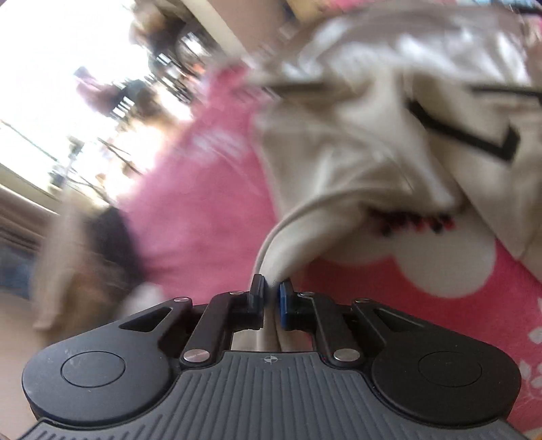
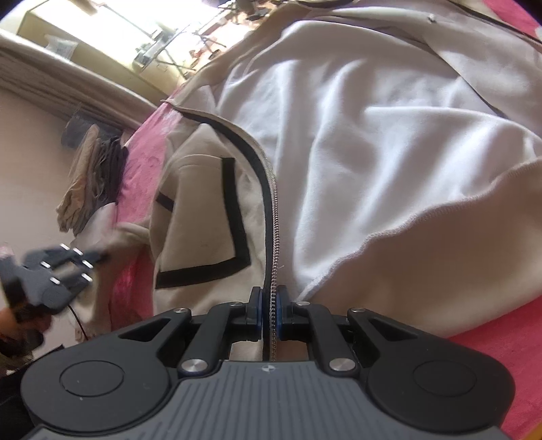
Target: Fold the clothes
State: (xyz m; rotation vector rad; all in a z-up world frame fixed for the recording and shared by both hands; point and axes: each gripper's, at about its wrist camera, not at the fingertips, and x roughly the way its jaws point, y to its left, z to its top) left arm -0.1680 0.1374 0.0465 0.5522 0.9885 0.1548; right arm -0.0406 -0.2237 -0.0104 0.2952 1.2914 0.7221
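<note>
Jacket [image 2: 355,142] on pink blanket [image 1: 203,216]: left gripper [image 1: 271,287] pinching sleeve [image 1: 298,243], right gripper [image 2: 270,298] pinching zipper edge [image 2: 273,237]. Advise steady tension, sleeve drawn inward flat.

— What lies underneath it all?
— A pink blanket [image 2: 142,176] with white shapes, spread like a bed cover.
— And the room?
— A bright window [image 2: 111,27], glaring white, set in a pale cream wall [image 2: 30,162]. Clothes [image 2: 95,172] hang bunched against it.
</note>
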